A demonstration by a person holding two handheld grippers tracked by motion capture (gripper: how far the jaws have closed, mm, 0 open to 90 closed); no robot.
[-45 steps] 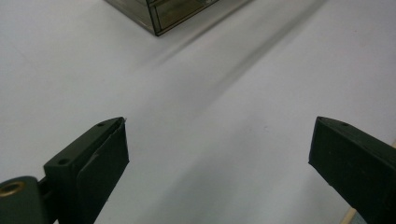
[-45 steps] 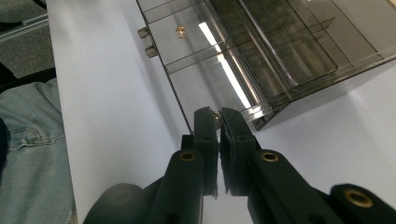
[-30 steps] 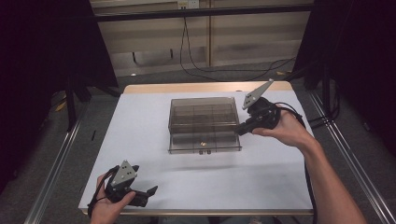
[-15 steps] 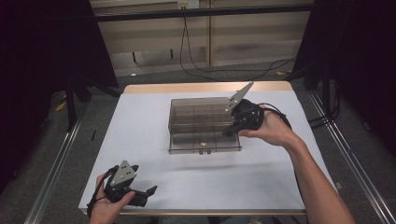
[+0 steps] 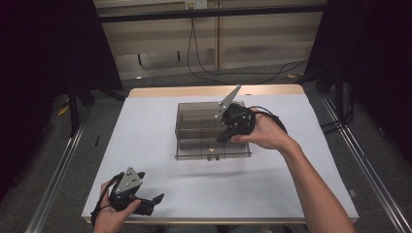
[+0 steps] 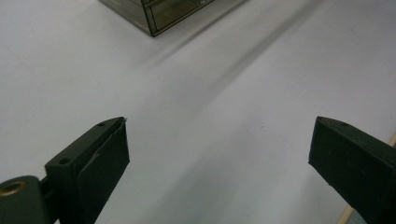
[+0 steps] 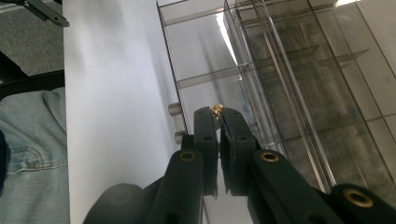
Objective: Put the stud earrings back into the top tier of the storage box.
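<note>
A white-topped bench with a pale wooden rim (image 5: 145, 145) carries everything in view. Near the middle of it, somewhat toward the far edge, stands a smoky transparent plastic drawer box (image 5: 194, 126), low and rectangular, with inner dividers. Its shallow drawer (image 5: 194, 148) is pulled out toward the near edge, with two small metal knobs (image 7: 174, 109) on its front.

The right gripper (image 5: 228, 137), black with a grey three-cornered plate on top, is held over the right part of the open drawer, its jaws pointing down and toward the box's front. In the right gripper view the two black jaws stand almost together, and a tiny gold-coloured metal piece (image 7: 217, 109) sits pinched at their tips, just above the drawer's front compartment and close behind the knobs. In the high view another small gold speck (image 5: 212, 151) lies at the drawer's front.

The left gripper (image 5: 150, 201), also black with a grey plate, rests in the person's left hand at the bench's near-left corner, well apart from the box. Its jaws stand wide apart with only bare bench surface between them.
</note>
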